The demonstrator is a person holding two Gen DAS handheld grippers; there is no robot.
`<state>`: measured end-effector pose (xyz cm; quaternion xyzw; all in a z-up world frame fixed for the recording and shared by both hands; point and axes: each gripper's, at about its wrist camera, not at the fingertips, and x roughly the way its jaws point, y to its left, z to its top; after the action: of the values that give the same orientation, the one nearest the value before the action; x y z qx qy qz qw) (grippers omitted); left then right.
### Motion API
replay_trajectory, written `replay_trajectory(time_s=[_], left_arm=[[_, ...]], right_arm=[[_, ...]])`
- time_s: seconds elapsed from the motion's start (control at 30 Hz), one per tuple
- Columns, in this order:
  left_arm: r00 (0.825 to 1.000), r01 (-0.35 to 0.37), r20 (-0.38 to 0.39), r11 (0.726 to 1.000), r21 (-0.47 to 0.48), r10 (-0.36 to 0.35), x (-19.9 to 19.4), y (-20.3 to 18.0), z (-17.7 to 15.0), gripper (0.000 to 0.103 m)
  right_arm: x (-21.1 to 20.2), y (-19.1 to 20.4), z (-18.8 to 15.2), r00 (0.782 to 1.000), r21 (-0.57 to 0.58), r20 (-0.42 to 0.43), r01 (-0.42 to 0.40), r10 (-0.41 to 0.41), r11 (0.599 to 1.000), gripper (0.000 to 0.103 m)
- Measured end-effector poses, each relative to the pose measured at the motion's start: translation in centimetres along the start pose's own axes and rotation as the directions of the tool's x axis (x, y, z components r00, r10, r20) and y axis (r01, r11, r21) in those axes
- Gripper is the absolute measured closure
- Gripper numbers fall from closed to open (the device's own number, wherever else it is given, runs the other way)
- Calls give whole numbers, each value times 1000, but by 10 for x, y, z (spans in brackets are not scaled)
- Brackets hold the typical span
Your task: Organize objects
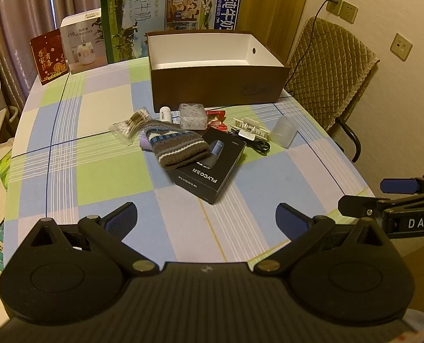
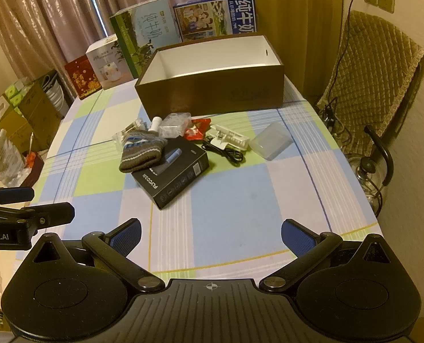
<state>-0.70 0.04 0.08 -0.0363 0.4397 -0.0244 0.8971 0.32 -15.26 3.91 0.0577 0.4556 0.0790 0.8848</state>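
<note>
An open brown box [image 1: 212, 91] [image 2: 212, 91] with a white inside stands at the back of the table. In front of it lies a heap: a striped knit hat [image 1: 177, 148] [image 2: 142, 154] resting on a black FLYCO box [image 1: 209, 171] [image 2: 174, 175], a bag of cotton swabs [image 1: 130, 125], a small white bottle [image 1: 165, 113], a clear plastic case [image 1: 192, 115] [image 2: 173, 125], a red packet [image 1: 216, 117] [image 2: 196, 130], a white plug with black cable [image 1: 252, 134] [image 2: 226, 143] and a frosted plastic box [image 1: 283, 131] [image 2: 270, 141]. My left gripper [image 1: 206, 218] and right gripper [image 2: 210, 235] hover open over the near table edge, both empty.
The checked tablecloth [image 1: 97, 171] covers the table. Milk cartons [image 1: 134, 20] and gift boxes [image 1: 81, 45] line the back edge. A padded chair [image 1: 332, 65] stands at the right, with a glass kettle [image 2: 369, 174] below it. Cartons [image 2: 26, 111] are stacked on the left floor.
</note>
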Motion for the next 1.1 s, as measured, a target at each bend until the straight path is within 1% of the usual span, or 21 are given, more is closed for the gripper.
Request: replay_trajectory(time_s=[0.63, 1.1], left_arm=[[1000, -4, -10, 1000, -8, 4, 9, 2, 11, 1], [1000, -22, -15, 999, -25, 22, 18, -2, 14, 1]], right_arm=[[7, -5, 7, 1000, -11, -4, -15, 15, 1000, 2], [15, -22, 14, 1000, -11, -13, -25, 25, 1000, 2]])
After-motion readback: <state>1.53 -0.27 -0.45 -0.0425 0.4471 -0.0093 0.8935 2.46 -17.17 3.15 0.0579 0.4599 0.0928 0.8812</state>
